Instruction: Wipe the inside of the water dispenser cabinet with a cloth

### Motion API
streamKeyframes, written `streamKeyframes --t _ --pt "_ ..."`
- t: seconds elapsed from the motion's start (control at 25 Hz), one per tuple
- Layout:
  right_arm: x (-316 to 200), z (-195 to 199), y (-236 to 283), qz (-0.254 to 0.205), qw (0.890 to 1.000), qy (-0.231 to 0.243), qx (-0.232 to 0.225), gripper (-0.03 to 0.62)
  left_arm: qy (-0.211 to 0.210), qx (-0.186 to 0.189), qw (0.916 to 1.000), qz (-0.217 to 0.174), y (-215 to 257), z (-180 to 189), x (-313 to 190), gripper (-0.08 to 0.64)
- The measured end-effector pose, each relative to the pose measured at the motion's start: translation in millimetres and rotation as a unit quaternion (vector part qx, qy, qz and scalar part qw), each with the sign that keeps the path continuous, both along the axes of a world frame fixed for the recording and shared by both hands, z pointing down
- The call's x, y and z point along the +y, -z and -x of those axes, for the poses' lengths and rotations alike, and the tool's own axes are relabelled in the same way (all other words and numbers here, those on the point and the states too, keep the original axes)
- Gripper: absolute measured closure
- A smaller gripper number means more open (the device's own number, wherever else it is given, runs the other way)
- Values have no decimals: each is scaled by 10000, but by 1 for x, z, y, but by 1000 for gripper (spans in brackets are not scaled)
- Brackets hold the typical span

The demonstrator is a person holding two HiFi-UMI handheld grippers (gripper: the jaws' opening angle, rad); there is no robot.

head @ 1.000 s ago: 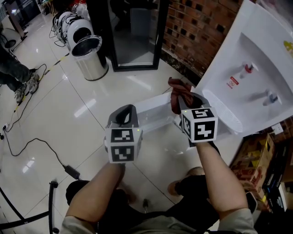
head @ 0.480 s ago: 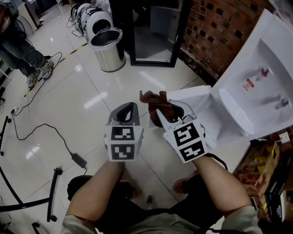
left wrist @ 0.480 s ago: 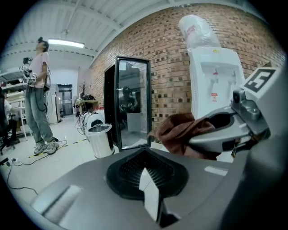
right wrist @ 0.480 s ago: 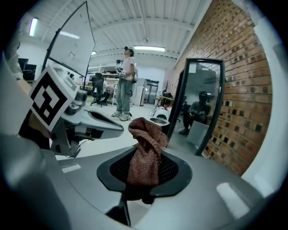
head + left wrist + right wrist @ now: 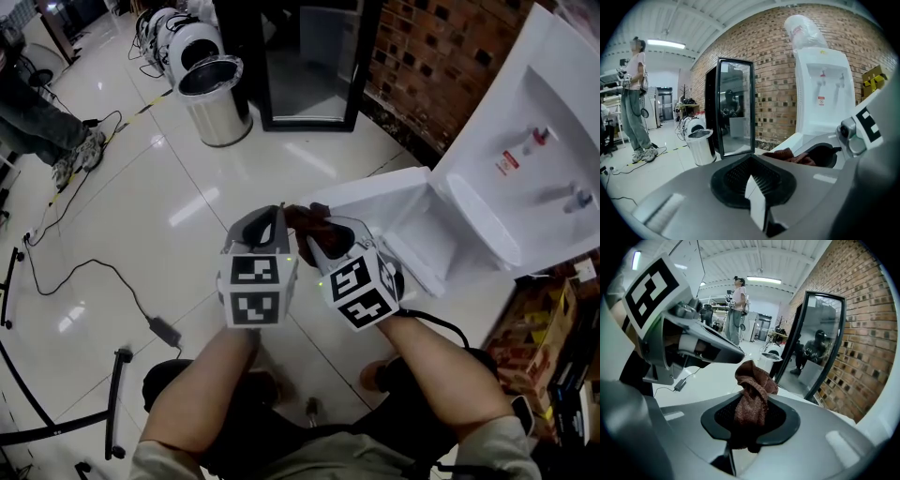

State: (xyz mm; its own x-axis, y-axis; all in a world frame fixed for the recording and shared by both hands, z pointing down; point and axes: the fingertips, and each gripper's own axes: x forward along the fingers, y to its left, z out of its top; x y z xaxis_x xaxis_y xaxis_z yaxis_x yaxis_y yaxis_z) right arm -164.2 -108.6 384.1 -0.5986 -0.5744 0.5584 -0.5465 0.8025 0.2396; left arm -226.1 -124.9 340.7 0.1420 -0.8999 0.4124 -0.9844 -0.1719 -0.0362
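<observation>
My right gripper is shut on a bunched reddish-brown cloth; in the right gripper view the cloth stands up from between the jaws. My left gripper is right beside it on the left, shut with nothing in it. The cloth shows just past its right side. The white water dispenser stands at the right against the brick wall. Its lower cabinet door hangs open toward me, just beyond the right gripper.
A steel bin and a black-framed glass cabinet stand on the glossy tile floor ahead. A power cable and adapter lie at the left. A person stands far off. Cardboard boxes sit right of the dispenser.
My right gripper has carried the cloth left, away from the dispenser's open door, rolling as it went, and now sits against the left gripper. The left gripper has barely shifted.
</observation>
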Motion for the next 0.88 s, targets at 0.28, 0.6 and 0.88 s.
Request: streamKeyframes --t 0.28,0.6,0.88 --pt "-7 -7 -9 -2 9999 -148 78 482 32 -67 9999 107 -8 2 -2 560" --pt "-13 -18 -13 -20 9994 -310 146 482 -26 -55 9999 146 -13 -4 -12 560" --pt "-24 -38 -20 44 9983 -547 202 482 -89 -64 9998 178 -16 -11 -24 560"
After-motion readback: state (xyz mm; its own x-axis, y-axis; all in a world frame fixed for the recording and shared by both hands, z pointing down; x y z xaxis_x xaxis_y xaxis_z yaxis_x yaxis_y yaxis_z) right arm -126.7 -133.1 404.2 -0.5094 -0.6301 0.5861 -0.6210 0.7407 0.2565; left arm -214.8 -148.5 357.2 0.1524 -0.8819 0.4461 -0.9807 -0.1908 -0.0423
